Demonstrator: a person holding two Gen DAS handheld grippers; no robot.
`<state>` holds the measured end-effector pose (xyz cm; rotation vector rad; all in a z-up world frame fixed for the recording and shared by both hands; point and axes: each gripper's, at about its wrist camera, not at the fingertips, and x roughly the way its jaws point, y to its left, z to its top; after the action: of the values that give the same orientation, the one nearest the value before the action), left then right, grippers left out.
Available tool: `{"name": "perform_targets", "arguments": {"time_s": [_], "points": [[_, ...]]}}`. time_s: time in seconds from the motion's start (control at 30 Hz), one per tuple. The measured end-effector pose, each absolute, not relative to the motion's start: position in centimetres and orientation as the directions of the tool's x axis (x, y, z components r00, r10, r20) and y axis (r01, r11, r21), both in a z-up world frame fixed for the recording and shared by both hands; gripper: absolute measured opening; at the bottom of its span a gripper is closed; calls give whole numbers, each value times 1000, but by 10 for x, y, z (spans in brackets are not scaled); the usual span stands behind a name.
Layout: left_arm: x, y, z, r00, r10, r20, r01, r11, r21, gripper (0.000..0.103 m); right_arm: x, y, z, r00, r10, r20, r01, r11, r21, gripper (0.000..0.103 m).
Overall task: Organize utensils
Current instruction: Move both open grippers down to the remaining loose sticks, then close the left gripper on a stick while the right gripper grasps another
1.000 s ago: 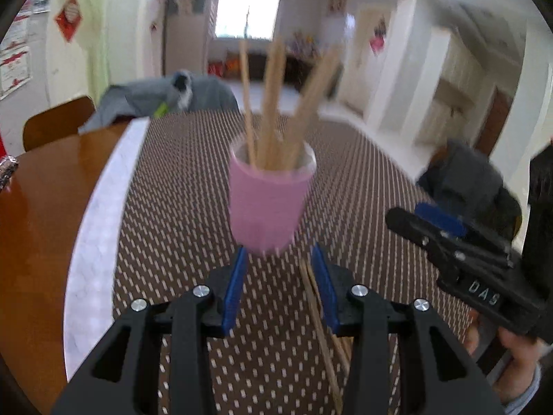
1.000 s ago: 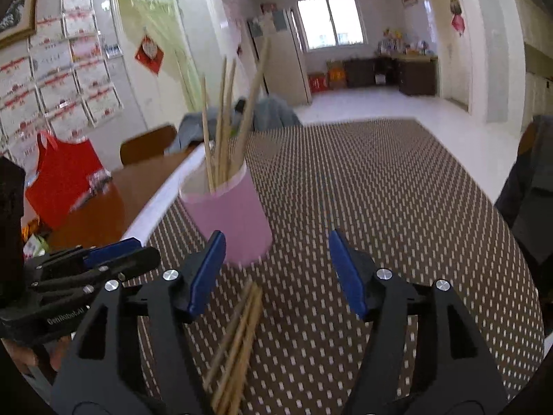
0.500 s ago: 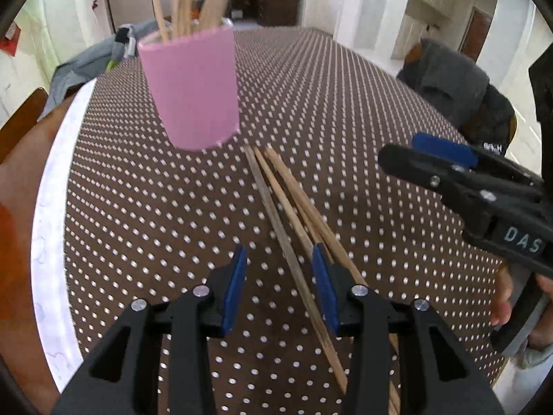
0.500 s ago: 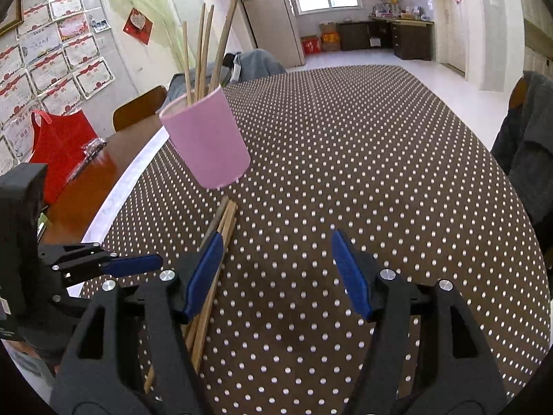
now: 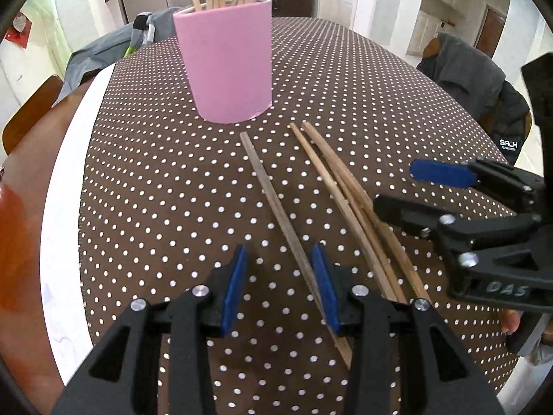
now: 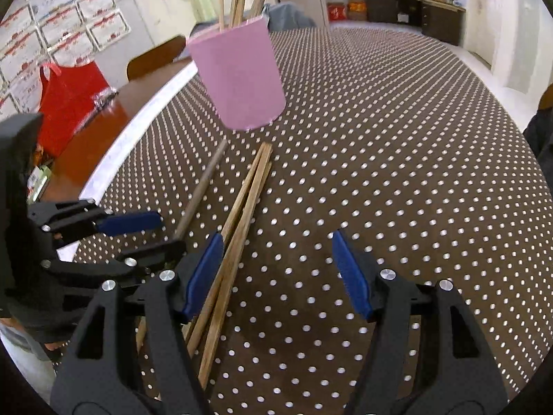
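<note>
Our left gripper (image 5: 281, 283) hangs part open and empty over the dotted tablecloth (image 5: 145, 186), a single darker chopstick (image 5: 276, 204) running between its jaws; our right gripper (image 6: 276, 269) stands wider, also empty, its left pad just beside the bundle of chopsticks (image 6: 242, 207). The pink cup (image 5: 226, 58), already holding several sticks, stands upright just beyond the loose ones' far tips. We judge the risks thus: closing on the bundle may catch only one stick and scatter the others; the two grippers sit near each other and could collide; a stick swung carelessly could tip the cup. Round about, a grey jacket (image 5: 473, 79) hangs on a chair; a red bag (image 6: 65, 100) rests on the bare wood; neither blocks us.
</note>
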<state>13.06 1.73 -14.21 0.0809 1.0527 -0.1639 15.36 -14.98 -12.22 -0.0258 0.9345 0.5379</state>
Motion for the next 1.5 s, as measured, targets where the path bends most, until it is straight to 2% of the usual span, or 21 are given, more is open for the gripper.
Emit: {"name": "perform_targets", "arguments": {"time_s": [0.3, 0.5, 0.6, 0.7, 0.77, 0.87, 0.9, 1.0, 1.23, 1.5], "points": [[144, 15, -140, 471, -80, -879, 158, 987, -5, 40, 156, -148, -123, 470, 336, -816, -449, 887, 107, 65], [160, 7, -138, 423, -55, -904, 150, 989, 10, 40, 167, -138, -120, 387, 310, -868, -493, 865, 89, 65], [165, 6, -137, 398, -50, -916, 144, 990, 9, 40, 170, -123, -114, 367, 256, -894, -526, 850, 28, 65], [166, 7, -137, 403, -56, -913, 140, 990, 1, 38, 173, -103, -120, 316, 221, -923, -569, 822, 2, 65], [165, 9, -137, 413, -54, -909, 133, 991, 2, 33, 176, -99, -120, 317, 218, -923, -576, 818, -4, 64], [165, 16, -137, 430, -57, -901, 125, 992, -3, 17, 183, -102, -115, 300, 214, -930, -570, 822, 5, 40], [165, 18, -137, 429, -64, -901, 119, 993, -13, 11, 188, -103, -113, 296, 211, -932, -564, 826, 8, 29], [166, 19, -137, 429, -69, -901, 116, 993, -21, 10, 202, -115, -113, 246, 244, -938, -542, 837, 75, 18], [161, 14, -126, 489, -127, -863, 132, 989, -71, 6, 222, -147, -114, 183, 383, -905, -472, 842, 261, 6], [151, 15, -89, 627, -182, -758, 127, 983, -131, 6, 206, -175, -102, 239, 486, -840, -483, 810, 331, 6]]}}
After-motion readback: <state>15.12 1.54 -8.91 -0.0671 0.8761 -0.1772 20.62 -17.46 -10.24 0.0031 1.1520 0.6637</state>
